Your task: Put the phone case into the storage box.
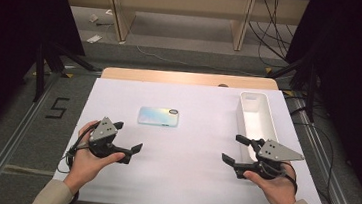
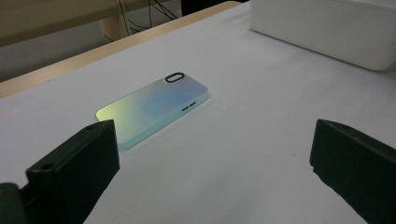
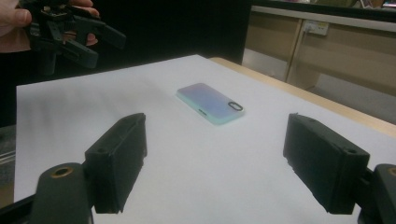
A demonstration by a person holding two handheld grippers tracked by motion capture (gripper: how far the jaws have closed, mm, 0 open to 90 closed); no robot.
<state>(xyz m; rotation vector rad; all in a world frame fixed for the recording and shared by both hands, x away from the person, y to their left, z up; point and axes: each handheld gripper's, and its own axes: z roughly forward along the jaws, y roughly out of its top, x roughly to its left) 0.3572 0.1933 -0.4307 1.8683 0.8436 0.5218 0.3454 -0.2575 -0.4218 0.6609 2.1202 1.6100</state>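
**Two open tools wait near a phone case**

A person stands at a white bench (image 1: 186, 178) with a hand-held tool in each hand. The left tool (image 1: 126, 142) hovers low over the bench, its black jaws spread wide and holding nothing. The right tool (image 1: 234, 150) does the same on the other side, jaws also spread and empty.

The case (image 1: 158, 116), a phone case with a pale green-to-blue sheen, lies flat on the bench, back up, with its camera cut-out at the end nearer the right tool. It sits just ahead of the left tool and a little to that tool's right, untouched. From the right tool it is farther off, ahead and to the left. Both tools point roughly toward it, so either looks placed for a reach; the left one seems the likelier, being nearer.

A long white bin (image 1: 255, 120) stands lengthwise just ahead of the right tool, its near end hidden behind that tool. What shows of its inside holds nothing. It may be where the case is meant to go, and lying flat, the case would have to be pinched across its thin edges.
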